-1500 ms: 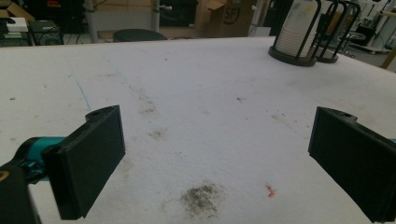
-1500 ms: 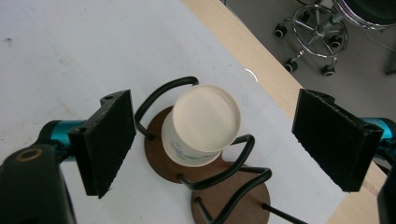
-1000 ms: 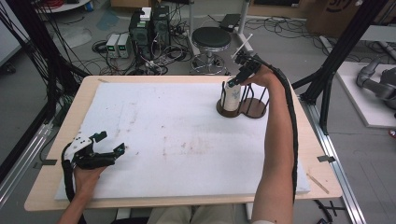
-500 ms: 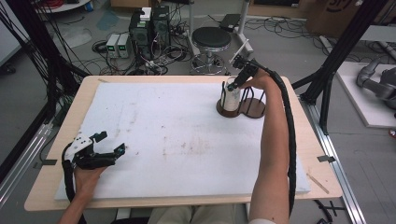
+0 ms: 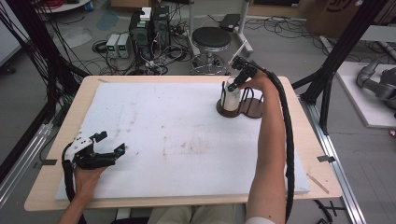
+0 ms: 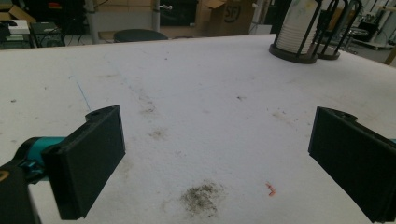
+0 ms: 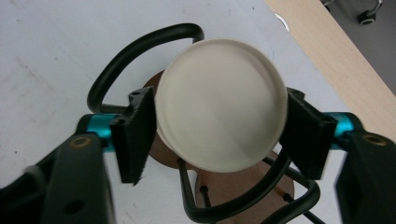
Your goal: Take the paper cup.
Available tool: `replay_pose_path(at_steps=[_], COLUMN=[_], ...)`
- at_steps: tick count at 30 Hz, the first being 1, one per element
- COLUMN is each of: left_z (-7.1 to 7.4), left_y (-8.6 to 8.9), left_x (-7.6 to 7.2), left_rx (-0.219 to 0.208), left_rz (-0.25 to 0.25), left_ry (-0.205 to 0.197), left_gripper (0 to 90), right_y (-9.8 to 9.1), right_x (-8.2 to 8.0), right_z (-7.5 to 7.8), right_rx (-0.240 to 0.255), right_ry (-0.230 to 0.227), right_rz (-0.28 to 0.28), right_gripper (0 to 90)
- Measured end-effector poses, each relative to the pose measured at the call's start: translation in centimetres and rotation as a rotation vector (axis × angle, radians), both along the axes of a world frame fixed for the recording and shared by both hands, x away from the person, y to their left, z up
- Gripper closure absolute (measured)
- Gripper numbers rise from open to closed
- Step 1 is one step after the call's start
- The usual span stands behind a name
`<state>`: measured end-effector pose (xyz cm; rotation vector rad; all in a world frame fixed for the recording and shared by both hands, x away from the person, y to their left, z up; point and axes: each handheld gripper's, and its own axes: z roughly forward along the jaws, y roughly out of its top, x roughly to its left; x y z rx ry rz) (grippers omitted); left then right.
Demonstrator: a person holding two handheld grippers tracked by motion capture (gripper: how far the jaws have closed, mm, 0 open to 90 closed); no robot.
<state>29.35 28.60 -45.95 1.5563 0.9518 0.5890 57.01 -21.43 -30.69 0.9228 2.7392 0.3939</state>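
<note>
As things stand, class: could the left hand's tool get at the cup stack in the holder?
Probably not without a long reach. The left tool rests open at the near left edge, while the cup stack stands at the far right, already clamped by the right tool, whose jaws have just closed.

Perhaps "SF" on cardboard box [image 6: 232, 14]

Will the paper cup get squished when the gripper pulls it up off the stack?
Maybe a little. The top paper cup looks thin-walled, and the right gripper has just closed on its sides, so a hard squeeze could dent it. It probably weighs very little. It sits nested on the cup stack in the wire holder, so neighbours might lift too.
</note>
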Motion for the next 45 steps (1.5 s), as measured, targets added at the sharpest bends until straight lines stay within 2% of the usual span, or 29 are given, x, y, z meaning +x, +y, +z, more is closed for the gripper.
replay_pose_path(at_steps=[23,37,40,44,45], left_z=[0.0,0.0,0.0,0.0,0.0], left_y=[-0.1,-0.1,-0.1,-0.1,-0.1], left_x=[0.0,0.0,0.0,0.0,0.0], left_rx=[0.008,0.007,0.01,0.008,0.008], left_rz=[0.001,0.002,0.002,0.003,0.004], left_ry=[-0.001,-0.001,0.0,-0.001,-0.001], left_gripper=[3.8,3.8,3.8,3.8,3.8], right_y=[0.0,-0.3,-0.5,-1.0,-1.0], right_x=[-0.3,-0.8,-1.1,-1.3,-1.4], right_z=[0.4,2.4,3.2,3.6,3.7], right_rx=[0.021,0.038,0.071,0.077,0.091], right_ry=[0.013,-0.017,-0.028,-0.033,-0.029], right_rz=[0.0,-0.002,-0.009,-0.01,-0.011], right_gripper=[35.3,35.8,36.3,36.6,36.7])
